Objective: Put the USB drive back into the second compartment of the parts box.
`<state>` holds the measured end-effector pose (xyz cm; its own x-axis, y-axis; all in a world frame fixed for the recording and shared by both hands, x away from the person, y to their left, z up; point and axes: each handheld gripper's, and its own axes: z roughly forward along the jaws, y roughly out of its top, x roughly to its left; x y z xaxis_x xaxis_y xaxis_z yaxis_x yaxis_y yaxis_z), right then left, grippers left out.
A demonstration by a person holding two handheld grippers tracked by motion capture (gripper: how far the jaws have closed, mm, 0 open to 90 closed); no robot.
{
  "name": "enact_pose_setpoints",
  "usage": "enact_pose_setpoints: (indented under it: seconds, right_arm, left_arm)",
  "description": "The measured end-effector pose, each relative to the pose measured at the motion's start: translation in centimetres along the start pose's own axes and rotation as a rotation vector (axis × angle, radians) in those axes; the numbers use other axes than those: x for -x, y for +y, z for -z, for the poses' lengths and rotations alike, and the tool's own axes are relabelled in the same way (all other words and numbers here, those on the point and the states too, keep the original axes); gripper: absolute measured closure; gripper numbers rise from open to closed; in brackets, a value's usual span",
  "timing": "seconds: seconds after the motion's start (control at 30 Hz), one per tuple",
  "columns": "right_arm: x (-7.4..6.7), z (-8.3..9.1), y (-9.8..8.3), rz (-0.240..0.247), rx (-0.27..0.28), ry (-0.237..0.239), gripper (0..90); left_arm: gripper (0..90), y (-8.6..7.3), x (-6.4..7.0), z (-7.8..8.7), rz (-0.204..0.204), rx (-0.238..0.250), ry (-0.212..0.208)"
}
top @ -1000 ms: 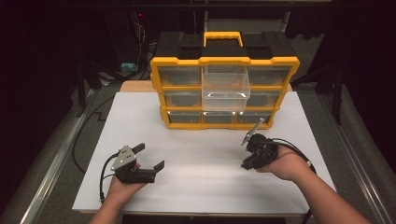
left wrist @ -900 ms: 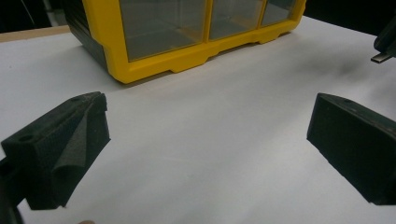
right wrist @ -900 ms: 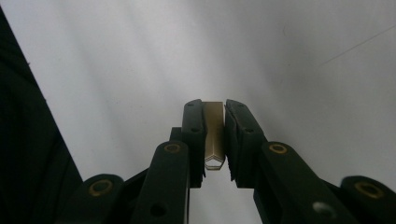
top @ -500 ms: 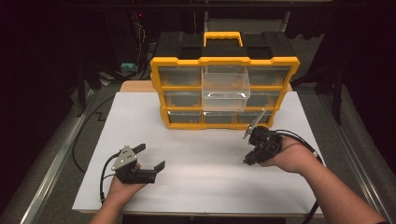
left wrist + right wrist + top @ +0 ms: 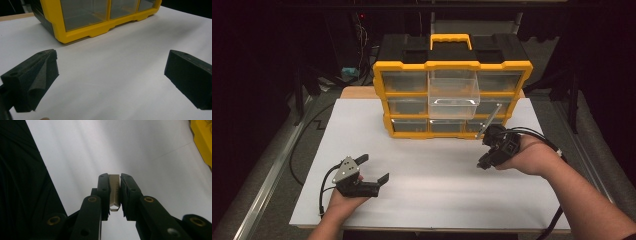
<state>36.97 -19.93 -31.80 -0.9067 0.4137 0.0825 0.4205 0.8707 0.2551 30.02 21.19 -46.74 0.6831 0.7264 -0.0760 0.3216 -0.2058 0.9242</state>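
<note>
Right of centre, your right claw grips a slim grey metal bar. Your left claw gapes wide at lower left above the white bench.

- Organizer: yellow frame, black top, yellow handle; drawers clear, one pulled out
- Table: plain white, no pattern
- Rod: dull silver-grey metal
- Right gripper: black, brass-coloured rivets
- Left gripper: black jaws, grey plate on top; black cable
</note>
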Motion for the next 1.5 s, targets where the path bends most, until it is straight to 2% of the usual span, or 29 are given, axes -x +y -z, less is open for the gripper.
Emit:
enact_pose_setpoints:
  seconds: [0.47, 0.9, 1.0, 1.5]
  right_arm:
    - [-0.3, 3.0, 1.1, 0.014, -0.006, -0.011, 80.1]
    - [-0.1, 6.1, 2.0, 0.019, 0.026, -0.018, 80.1]
    - [-0.2, 6.7, 2.2, 0.024, 0.016, -0.022, 80.1]
    - [-0.3, 9.9, 3.4, 0.031, 0.034, -0.045, 80.1]
  left_arm:
    - [0.0, 0.0, 0.0, 0.1, 0.001, 0.003, -0.005]
    - [0.0, 0.0, 0.0, 0.0, -0.006, 0.003, -0.010]
    - [0.0, 0.0, 0.0, 0.0, -0.009, 0.002, -0.012]
    - [0.0, 0.1, 0.0, 0.2, -0.010, 0.010, -0.008]
